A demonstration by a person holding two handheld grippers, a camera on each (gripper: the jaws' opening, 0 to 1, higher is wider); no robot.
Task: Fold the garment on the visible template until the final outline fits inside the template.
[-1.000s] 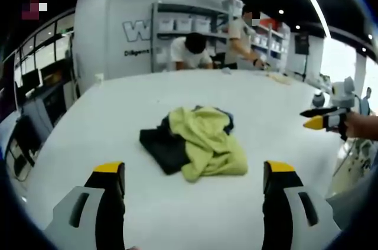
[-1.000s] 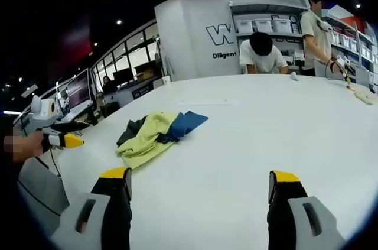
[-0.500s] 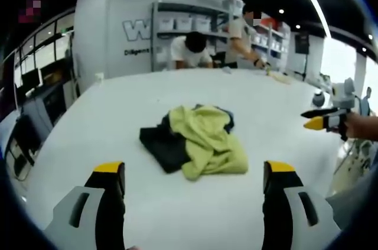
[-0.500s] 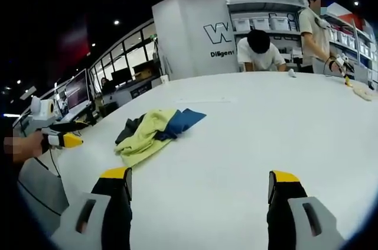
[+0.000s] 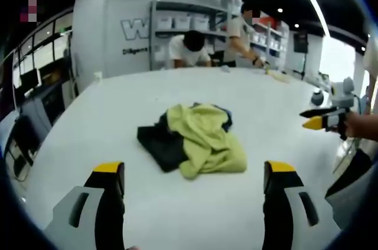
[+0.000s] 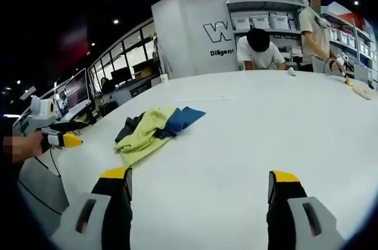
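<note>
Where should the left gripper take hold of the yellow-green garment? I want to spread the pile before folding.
Probably its near corner, approached low from the left gripper side. That yellow-green garment lies crumpled over the dark garment, and this edge rests free on the white table, so the jaws would catch one cloth.

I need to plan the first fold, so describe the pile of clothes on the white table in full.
The pile of clothes is a crumpled heap of soft fabric, not spread flat. A yellow-green garment lies bunched on top, a dark one sticks out beneath it to one side, and the right gripper view shows a blue piece at the far edge. It rests on the white table, and neither open gripper touches it. I cannot make out a template outline.
</note>
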